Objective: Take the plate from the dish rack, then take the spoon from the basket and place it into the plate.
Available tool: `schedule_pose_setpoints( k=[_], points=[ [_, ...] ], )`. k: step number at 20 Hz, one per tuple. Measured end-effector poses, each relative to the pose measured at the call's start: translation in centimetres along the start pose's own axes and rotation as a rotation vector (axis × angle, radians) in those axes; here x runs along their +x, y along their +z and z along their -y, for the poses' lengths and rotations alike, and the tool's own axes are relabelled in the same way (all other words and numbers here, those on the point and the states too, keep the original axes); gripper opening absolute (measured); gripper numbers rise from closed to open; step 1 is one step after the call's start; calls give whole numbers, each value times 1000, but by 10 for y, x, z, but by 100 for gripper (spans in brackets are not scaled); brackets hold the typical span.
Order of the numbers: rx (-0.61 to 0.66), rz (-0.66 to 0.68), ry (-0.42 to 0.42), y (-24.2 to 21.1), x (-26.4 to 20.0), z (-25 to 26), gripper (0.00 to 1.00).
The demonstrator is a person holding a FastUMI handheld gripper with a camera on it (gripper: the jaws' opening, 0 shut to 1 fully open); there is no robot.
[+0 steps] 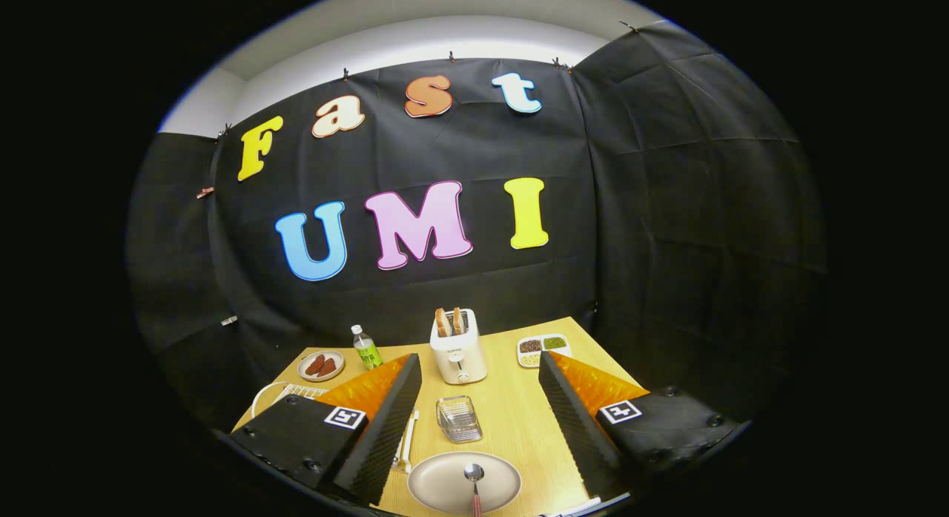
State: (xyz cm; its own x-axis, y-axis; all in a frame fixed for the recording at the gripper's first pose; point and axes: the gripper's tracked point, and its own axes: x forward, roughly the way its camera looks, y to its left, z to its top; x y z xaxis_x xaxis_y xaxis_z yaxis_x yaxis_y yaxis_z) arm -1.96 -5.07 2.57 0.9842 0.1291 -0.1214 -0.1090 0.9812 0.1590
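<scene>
One spoon (474,481) in one plate (437,483); gripper (474,398) fingers spread, empty.

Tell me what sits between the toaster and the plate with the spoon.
In the gripper view, a small wire basket stands on bare table between the toaster and the plate holding the spoon. The hand-held gripper is open, gripping nothing.

Hand-held gripper (478,406) fingers wide apart, empty — spoon (474,483) lies in plate (437,487) btwn them, basket (458,419) beyond.
</scene>
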Motion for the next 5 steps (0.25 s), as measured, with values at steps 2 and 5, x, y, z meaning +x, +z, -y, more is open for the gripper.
schedule_pose_setpoints(
  k=[2, 5],
  points=[
    [-3, 6, -17, 0, -7, -2, 98],
    [13, 3, -30, -3, -13, -8, 98]
  ],
)
